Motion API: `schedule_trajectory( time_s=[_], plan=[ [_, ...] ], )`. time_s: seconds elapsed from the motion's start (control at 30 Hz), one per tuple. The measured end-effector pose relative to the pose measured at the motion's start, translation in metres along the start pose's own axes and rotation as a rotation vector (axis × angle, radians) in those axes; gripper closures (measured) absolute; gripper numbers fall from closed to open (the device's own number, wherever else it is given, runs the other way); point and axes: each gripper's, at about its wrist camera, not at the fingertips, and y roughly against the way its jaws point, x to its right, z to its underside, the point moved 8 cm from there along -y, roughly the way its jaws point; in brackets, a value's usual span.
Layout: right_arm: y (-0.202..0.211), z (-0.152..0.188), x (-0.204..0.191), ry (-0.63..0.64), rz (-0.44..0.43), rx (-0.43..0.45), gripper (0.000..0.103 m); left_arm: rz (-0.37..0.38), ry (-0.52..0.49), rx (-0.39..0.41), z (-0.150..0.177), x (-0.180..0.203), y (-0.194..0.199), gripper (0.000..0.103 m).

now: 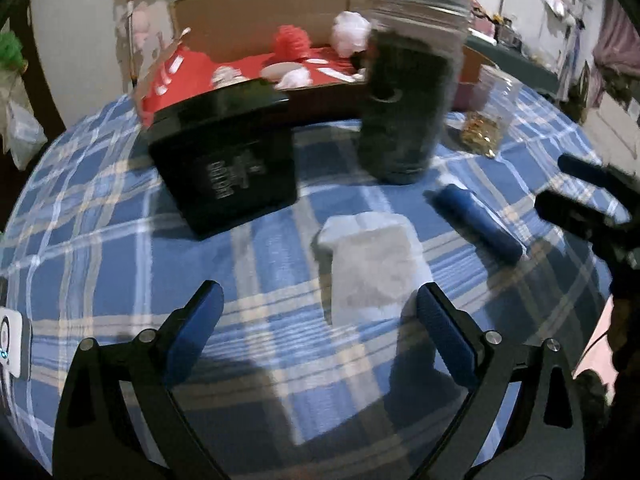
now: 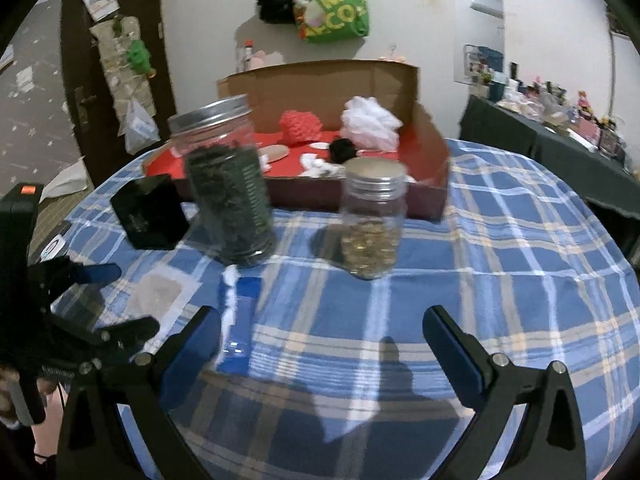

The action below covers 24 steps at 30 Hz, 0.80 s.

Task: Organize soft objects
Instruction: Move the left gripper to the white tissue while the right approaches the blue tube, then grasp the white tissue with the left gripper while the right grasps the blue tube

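A flat white pouch (image 1: pixel 374 268) lies on the blue plaid cloth just ahead of my open left gripper (image 1: pixel 320 320), nearer its right finger. The same white pouch (image 2: pixel 160 292) shows at the left of the right wrist view. A blue tube (image 1: pixel 476 222) lies to the pouch's right; the blue tube (image 2: pixel 240 320) sits by the left finger of my open right gripper (image 2: pixel 322 338). A cardboard box (image 2: pixel 432 160) with a red lining stands at the back and holds a red pompom (image 2: pixel 301 126), a white fluffy ball (image 2: pixel 372 122), a black ball (image 2: pixel 343 150) and small white pieces.
A black box (image 1: pixel 228 156) stands left of a tall jar of dark leaves (image 1: pixel 404 108). A smaller jar of golden bits (image 2: pixel 372 220) stands mid-table. The left gripper's body (image 2: pixel 48 312) fills the left edge of the right wrist view. A dresser with clutter (image 2: pixel 560 120) lies far right.
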Motion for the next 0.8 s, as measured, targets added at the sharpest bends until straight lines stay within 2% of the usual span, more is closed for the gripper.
schedule_trajectory(
  time_s=[0.17,0.27,0.3,0.33,0.4,0.47,0.5,0.53,0.57,0.6,0.8],
  plan=[
    [-0.014,0.001,-0.021,0.057,-0.053,-0.023,0.000,0.096,0.005,0.020,-0.005,0.008,0.004,0.006],
    [-0.021,0.001,-0.026,0.084,-0.061,-0.042,0.006,0.089,-0.053,0.040,-0.009,0.021,0.003,0.006],
    [-0.023,0.001,-0.027,0.091,-0.062,-0.049,0.010,0.078,-0.070,0.041,-0.010,0.022,0.000,0.010],
    [-0.026,0.003,-0.028,0.098,-0.067,-0.063,0.014,0.068,-0.087,0.041,-0.011,0.025,-0.002,0.019],
    [-0.031,0.005,-0.030,0.103,-0.076,-0.077,0.020,0.057,-0.102,0.034,-0.013,0.026,-0.008,0.027],
    [-0.036,0.008,-0.034,0.118,-0.080,-0.095,0.032,0.060,-0.102,0.055,-0.017,0.027,-0.007,0.049],
    [-0.038,0.011,-0.037,0.131,-0.088,-0.102,0.043,0.074,-0.102,0.062,-0.018,0.029,-0.006,0.068],
    [-0.037,0.011,-0.040,0.145,-0.093,-0.090,0.059,0.085,-0.100,0.065,-0.017,0.030,-0.006,0.073],
    [-0.035,0.012,-0.045,0.161,-0.114,-0.082,0.074,0.100,-0.098,0.066,-0.018,0.031,-0.005,0.076],
    [-0.033,0.013,-0.048,0.167,-0.126,-0.080,0.078,0.113,-0.095,0.071,-0.018,0.031,-0.003,0.080],
    [-0.015,0.003,-0.056,0.171,-0.128,-0.017,0.079,0.160,-0.098,0.114,-0.025,0.039,0.017,0.081]
  ],
)
